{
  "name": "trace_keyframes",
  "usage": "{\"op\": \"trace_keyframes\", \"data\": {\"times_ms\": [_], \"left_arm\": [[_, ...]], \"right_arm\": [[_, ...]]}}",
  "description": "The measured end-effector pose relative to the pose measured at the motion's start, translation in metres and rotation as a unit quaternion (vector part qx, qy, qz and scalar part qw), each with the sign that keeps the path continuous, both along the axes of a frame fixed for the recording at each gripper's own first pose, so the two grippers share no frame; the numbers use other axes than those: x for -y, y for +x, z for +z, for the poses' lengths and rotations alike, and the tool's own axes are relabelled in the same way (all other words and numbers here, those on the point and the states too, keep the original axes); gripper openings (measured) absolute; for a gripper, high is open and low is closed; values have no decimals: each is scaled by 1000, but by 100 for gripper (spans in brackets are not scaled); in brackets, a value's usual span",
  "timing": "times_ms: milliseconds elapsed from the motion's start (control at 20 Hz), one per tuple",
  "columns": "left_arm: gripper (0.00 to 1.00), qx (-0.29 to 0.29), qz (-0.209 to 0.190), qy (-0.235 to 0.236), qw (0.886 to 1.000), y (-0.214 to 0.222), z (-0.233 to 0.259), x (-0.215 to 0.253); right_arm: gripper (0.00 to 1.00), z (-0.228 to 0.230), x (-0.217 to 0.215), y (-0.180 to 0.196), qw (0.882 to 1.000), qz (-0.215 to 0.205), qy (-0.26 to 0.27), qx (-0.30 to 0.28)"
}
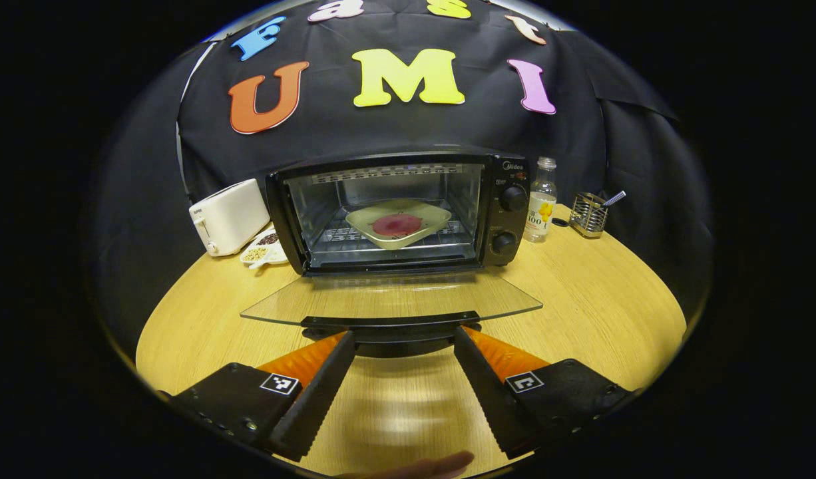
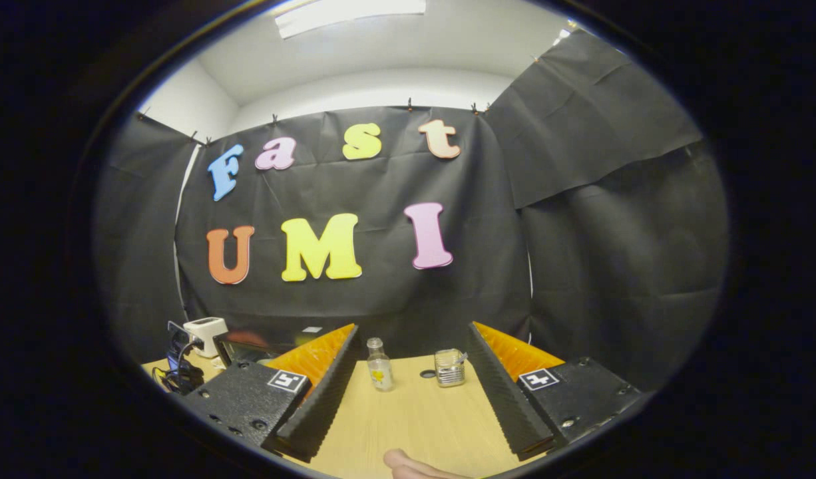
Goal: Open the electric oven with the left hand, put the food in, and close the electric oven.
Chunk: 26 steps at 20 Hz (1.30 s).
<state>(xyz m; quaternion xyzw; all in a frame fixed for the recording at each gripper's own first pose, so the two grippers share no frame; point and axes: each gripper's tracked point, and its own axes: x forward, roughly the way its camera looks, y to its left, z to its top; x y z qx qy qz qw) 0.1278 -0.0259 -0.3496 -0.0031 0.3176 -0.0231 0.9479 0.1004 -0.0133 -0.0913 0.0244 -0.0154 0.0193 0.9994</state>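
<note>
1. I see a round, light wooden table point(image 1: 581, 313) inside a booth hung with black cloth; above the cloth in the right gripper view there is a white ceiling with a light panel point(image 2: 351, 14).
2. I take the electric oven point(image 1: 398, 209) as my landmark: it stands toward the back of the table, against the cloth.
3. To the oven's left sits a white toaster point(image 1: 228, 216), and in front of that a small white dish of grains point(image 1: 265, 251).
4. Just to the oven's right stands a clear bottle point(image 1: 541, 199), and farther right a wire holder point(image 1: 589, 214) with a utensil in it.
5. The oven is black with two knobs on its right panel. Its glass door point(image 1: 391, 299) is folded down flat toward me, so the cavity is open.
6. The food, a red round on a pale square plate point(image 1: 398, 224), rests on the rack inside the oven.
7. My left gripper point(image 1: 403, 339) has its fingers spread on either side of the door's black handle point(image 1: 391, 322), and I cannot tell whether they touch it.
8. My right gripper point(image 2: 413, 332) hangs over the table to the right of the oven, fingers apart and empty, with the bottle and wire holder seen between them.
</note>
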Motion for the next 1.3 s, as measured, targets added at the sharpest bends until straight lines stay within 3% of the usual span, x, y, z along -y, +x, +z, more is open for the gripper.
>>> {"op": "trace_keyframes", "data": {"times_ms": [150, 200, 350, 400, 500, 550, 600, 750, 850, 1050, 1300], "left_arm": [[96, 20, 4, -2, 1000, 9, 11, 0], [97, 28, 5, -1, 1000, 13, 16, -1], [97, 65, 6, 12, 998, 26, 35, -3], [96, 78, 6, 16, 997, 32, 41, -4], [96, 100, 6, 20, 995, 42, 52, -8], [96, 111, 7, 22, 994, 47, 57, -9], [96, 121, 10, 21, 992, 55, 63, -11], [96, 135, 19, 7, 991, 75, 73, -14], [96, 129, 28, -1, 991, 82, 75, -19], [97, 138, 37, 0, 990, 75, 95, -27], [96, 163, 31, -2, 986, 36, 133, -21]], "right_arm": [[100, -2, -4, -12, 1000, 5, 1, 1], [96, -2, -4, -16, 1000, 6, 1, 1], [96, -2, -5, -27, 1000, 7, -4, 2], [100, -4, -4, -31, 1000, 6, -6, 2], [96, -2, -2, -40, 1000, 3, -4, 5], [100, -2, -1, -45, 1000, 3, -2, 5], [96, -4, -1, -50, 1000, 4, -1, 4], [100, -1, 2, -62, 1000, 1, 0, 5], [96, 2, 3, -72, 1000, 0, -2, 7], [96, 7, 4, -90, 1000, 0, -6, 13], [96, 9, 11, -110, 1000, -10, -2, 17]]}}
